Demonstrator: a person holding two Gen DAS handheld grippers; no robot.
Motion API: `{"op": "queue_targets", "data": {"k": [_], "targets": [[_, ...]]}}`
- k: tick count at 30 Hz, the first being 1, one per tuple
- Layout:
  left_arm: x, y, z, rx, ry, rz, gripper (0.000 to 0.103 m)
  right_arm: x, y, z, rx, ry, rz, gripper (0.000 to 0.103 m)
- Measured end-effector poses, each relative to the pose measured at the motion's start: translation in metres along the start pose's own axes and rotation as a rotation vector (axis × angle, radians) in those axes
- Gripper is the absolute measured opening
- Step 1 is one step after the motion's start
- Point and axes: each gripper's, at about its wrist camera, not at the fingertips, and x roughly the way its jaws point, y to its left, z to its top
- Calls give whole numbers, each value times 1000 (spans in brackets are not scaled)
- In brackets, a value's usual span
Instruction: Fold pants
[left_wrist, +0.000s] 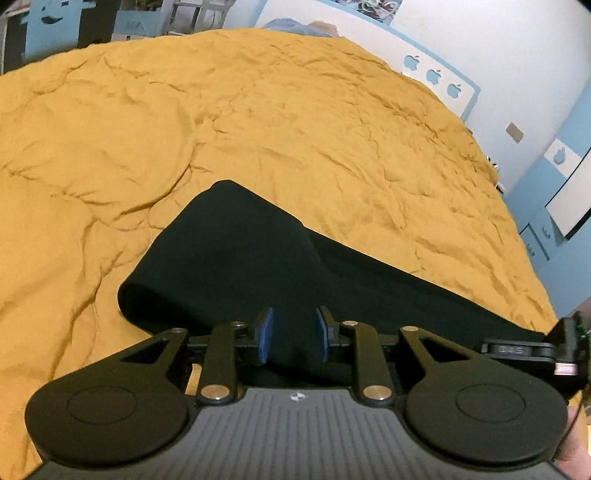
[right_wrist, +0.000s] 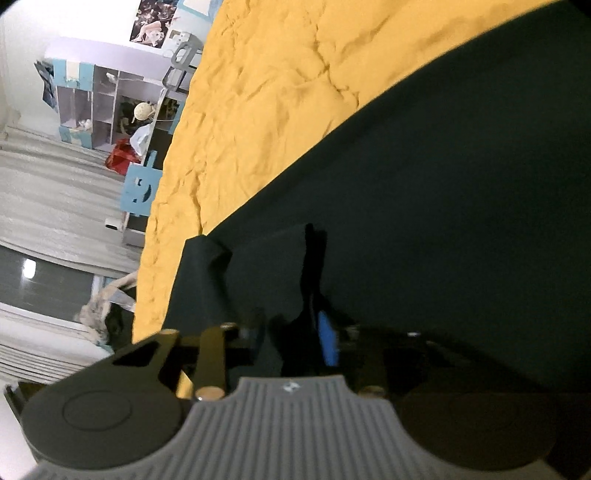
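Note:
Black pants (left_wrist: 240, 258) lie on a mustard-yellow bedcover (left_wrist: 258, 110). In the left wrist view my left gripper (left_wrist: 294, 332) is shut on a raised ridge of the black fabric between its blue pads (left_wrist: 266, 332). The cloth runs off to the right toward the other gripper's body (left_wrist: 532, 347). In the right wrist view the pants (right_wrist: 443, 203) fill the right half, over the yellow cover (right_wrist: 258, 110). My right gripper (right_wrist: 295, 332) is shut on a bunched fold of the pants; one blue pad (right_wrist: 328, 341) shows, the other finger is hidden by cloth.
A blue-and-white headboard with apple cut-outs (left_wrist: 436, 74) edges the bed's far side. A shelf unit (right_wrist: 99, 107), a red bag (right_wrist: 120, 157) and a window with curtains (right_wrist: 44, 206) stand beyond the bed's edge. A blue cut-out bed end (right_wrist: 142, 188) stands at the cover's edge.

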Motion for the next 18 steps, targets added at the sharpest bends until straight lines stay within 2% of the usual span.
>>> {"op": "queue_targets", "data": {"k": [3, 4, 9, 14, 18], "targets": [[-5, 4, -2, -15, -9, 2, 27, 2, 1, 2, 16, -21, 28, 0], [-7, 6, -2, -18, -14, 5, 27, -2, 9, 1, -11, -32, 43, 0], [-26, 15, -3, -58, -57, 22, 27, -27, 86, 4, -236, -90, 34, 0], [-48, 16, -3, -68, -99, 35, 27, -72, 166, 20, -369, -129, 14, 0], [-57, 13, -1, -62, -122, 32, 27, -129, 200, 33, -442, -179, -31, 0]]}}
